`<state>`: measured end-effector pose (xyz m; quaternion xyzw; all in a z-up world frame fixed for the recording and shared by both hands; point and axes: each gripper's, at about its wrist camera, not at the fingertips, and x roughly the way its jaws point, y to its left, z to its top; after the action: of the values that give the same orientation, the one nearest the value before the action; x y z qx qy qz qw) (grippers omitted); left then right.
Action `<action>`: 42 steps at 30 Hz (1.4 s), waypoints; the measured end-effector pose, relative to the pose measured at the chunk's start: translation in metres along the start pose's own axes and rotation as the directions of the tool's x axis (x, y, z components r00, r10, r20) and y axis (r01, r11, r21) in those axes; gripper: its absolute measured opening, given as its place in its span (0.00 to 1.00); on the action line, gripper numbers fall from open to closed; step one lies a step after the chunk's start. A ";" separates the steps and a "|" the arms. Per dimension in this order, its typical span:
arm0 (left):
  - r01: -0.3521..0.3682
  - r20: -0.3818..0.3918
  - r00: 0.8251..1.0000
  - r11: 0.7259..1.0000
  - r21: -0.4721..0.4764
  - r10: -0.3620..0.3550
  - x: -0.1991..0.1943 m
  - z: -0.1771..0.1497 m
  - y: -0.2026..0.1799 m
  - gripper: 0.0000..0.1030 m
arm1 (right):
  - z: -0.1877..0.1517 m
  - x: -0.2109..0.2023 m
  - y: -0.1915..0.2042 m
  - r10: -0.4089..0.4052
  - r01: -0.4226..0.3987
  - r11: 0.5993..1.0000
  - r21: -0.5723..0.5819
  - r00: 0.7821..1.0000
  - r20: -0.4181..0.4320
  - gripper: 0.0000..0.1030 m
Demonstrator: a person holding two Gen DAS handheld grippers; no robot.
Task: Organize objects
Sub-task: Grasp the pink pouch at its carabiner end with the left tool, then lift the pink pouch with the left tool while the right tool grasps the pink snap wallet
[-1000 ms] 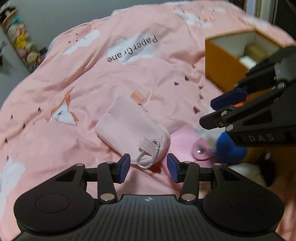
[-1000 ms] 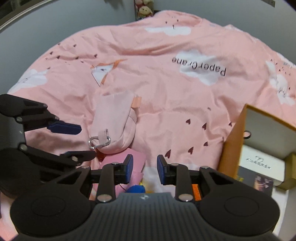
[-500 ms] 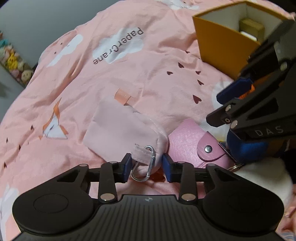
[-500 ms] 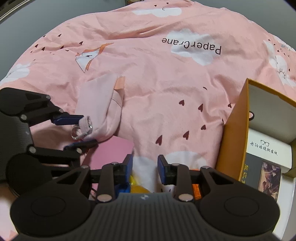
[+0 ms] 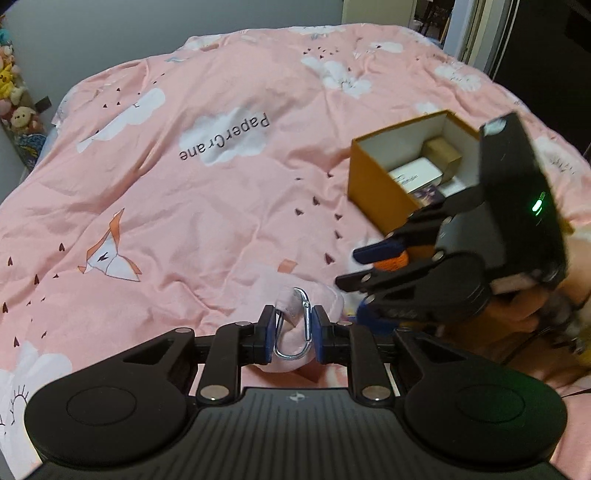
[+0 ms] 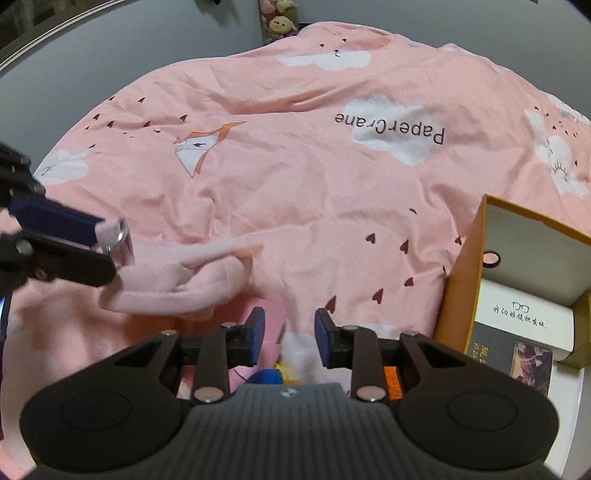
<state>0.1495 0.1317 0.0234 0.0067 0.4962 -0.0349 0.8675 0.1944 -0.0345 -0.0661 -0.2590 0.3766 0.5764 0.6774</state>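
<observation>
A: Left wrist view, item one: our left gripper (image 5: 294,334), clenched on the silver carabiner (image 5: 295,325) of the pink pouch (image 5: 325,306). The pouch hangs from that clip, lifted off the pink bedspread (image 5: 221,221).

B: Agreed. From the right wrist we see the same pouch (image 6: 177,291) drooping in a fold from the left gripper's blue pads (image 6: 51,218), at the left edge.

A: Item two: our right gripper (image 6: 289,338), released, nothing between its pads. Just below it we list a blue thing (image 6: 267,376), an orange thing (image 6: 392,382) and a pink flat piece (image 6: 273,317); we cannot tell what they are.

B: Item three, right of that: the orange box (image 5: 373,188), open, white inside, on the bedspread. It holds a white carton with a glasses mark (image 6: 524,317), a dark printed card (image 6: 517,365) and a tan small box (image 5: 441,155).

A: In the left view the right gripper's body (image 5: 480,258) stands before the box's near corner.

B: Farther off: the "PaperCrane" cloud print (image 5: 225,140) and a paper-crane figure (image 5: 110,258). Last, the grey wall (image 5: 147,29) and plush toys (image 5: 13,96) beside the bed.
</observation>
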 end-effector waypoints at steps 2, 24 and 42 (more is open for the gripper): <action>0.027 -0.002 1.000 1.000 0.008 -0.027 -0.005 0.001 -0.003 0.22 | 0.000 -0.001 0.002 0.011 -0.011 1.000 -0.005 1.000 0.001 0.30; -0.186 0.086 0.975 0.963 -0.193 0.205 0.037 0.010 0.074 0.37 | 0.055 0.048 0.042 0.116 -0.104 0.981 -0.163 0.991 0.066 0.18; -0.187 0.115 0.965 0.925 -0.331 0.236 0.078 -0.034 0.056 0.52 | 0.069 0.063 0.034 0.133 -0.131 0.991 -0.030 0.989 0.068 0.16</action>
<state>0.1633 0.1848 -0.0629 -0.0819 0.4241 0.1387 0.8912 0.1786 0.0634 -0.0743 -0.2216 0.3615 0.6336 0.6472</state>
